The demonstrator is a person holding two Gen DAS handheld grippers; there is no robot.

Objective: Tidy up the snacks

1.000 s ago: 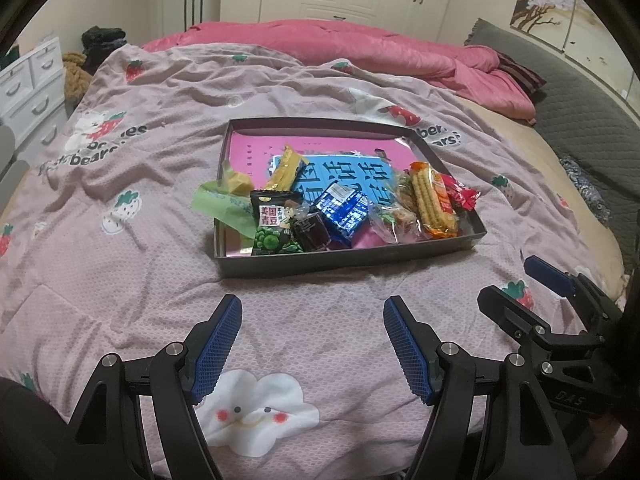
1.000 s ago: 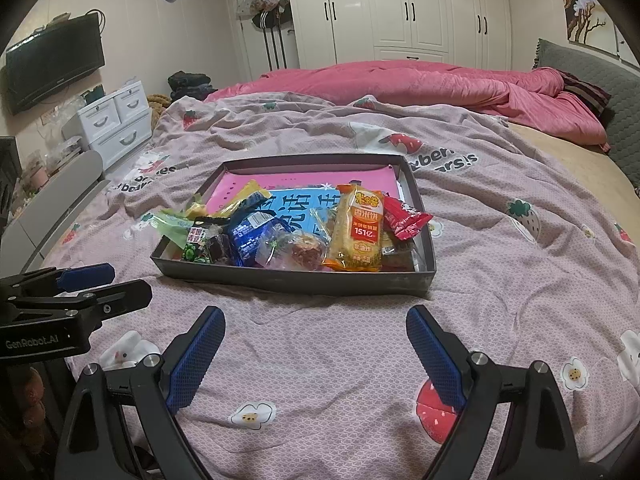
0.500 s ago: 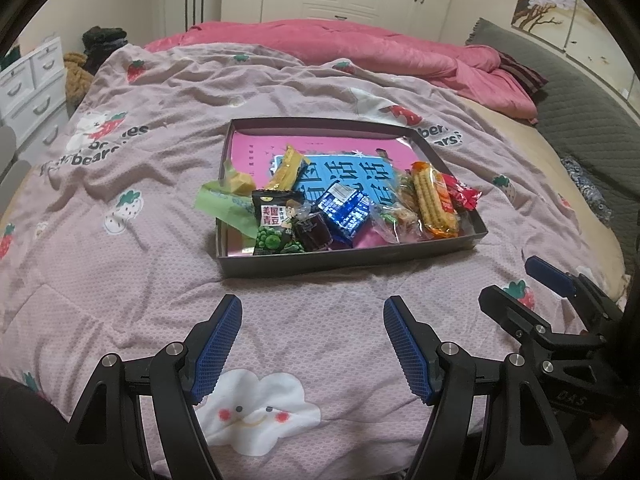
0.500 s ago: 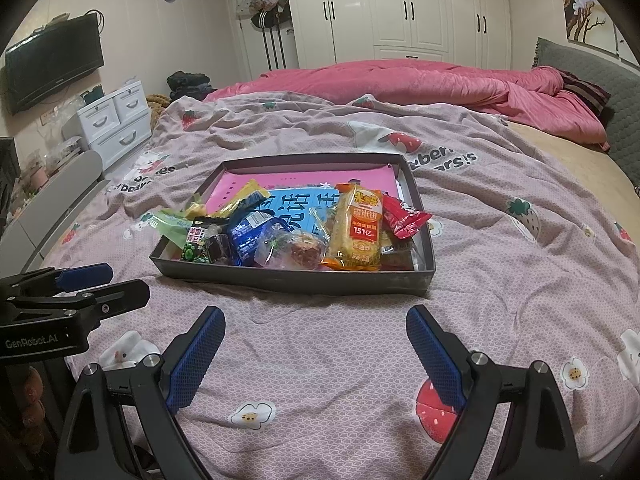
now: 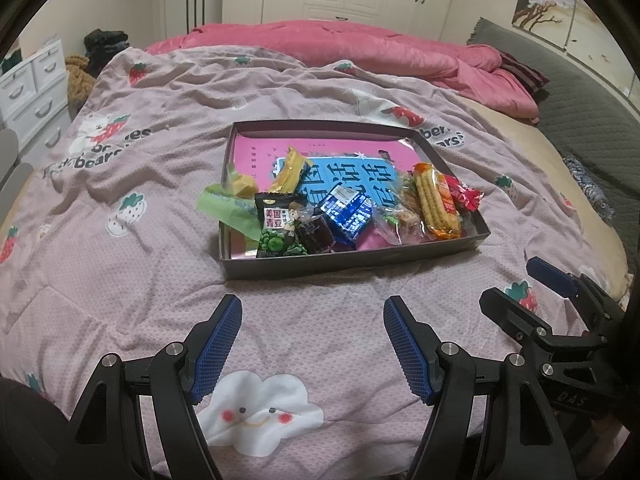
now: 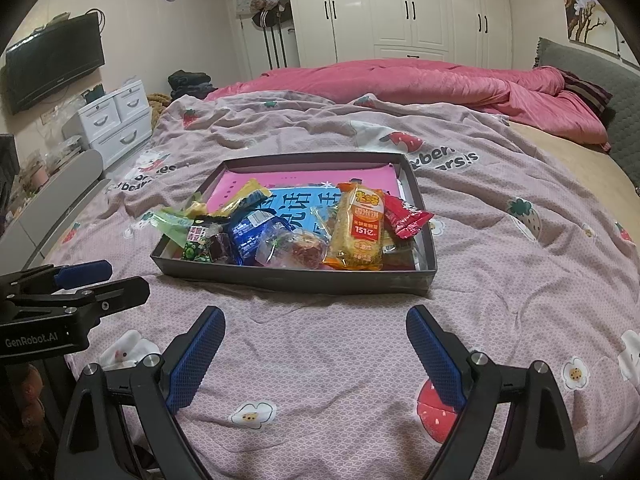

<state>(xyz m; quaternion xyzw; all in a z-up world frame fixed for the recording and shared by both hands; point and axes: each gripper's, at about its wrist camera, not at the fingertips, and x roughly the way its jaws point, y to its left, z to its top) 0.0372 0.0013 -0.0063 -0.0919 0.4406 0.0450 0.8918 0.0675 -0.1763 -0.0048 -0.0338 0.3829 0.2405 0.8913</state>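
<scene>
At the bottom of the left wrist view, the left gripper (image 5: pixel 312 344) is held above the bedspread (image 5: pixel 120 280) with its jaws wide apart and nothing between them. At the bottom of the right wrist view, the right gripper (image 6: pixel 316 356) is held likewise, jaws wide apart and empty. Each gripper is seen in the other's view: the right one at the lower right edge of the left view, the left one at the lower left edge of the right view.

Beyond both grippers, at frame centre, a shallow dark tray (image 5: pixel 352 262) lies on the bedspread. Its long axis runs left to right across both views, with the long near wall facing the jaws. The snacks are gathered in the near half of the tray: a green pea packet (image 5: pixel 276 232) toward the near left corner, a blue foil pack (image 5: pixel 348 212) at the middle, a clear-wrapped sweet (image 6: pixel 296 250) beside it, an orange biscuit pack (image 6: pixel 356 232) and a red packet (image 6: pixel 406 216) toward the right. The biscuit pack is laid with its long axis running away from the jaws. A light green wrapper (image 5: pixel 228 208) overhangs the tray's left wall. Pink and blue printed sheets (image 5: pixel 360 168) line the tray's far half.

The left-hand items are judged nearer the left gripper, the right-hand items nearer the right. The scene fits either snacks collected in the tray or snacks awaiting sorting out of it.

A pink quilt (image 5: pixel 340 44) lies across the upper part of the frame.
</scene>
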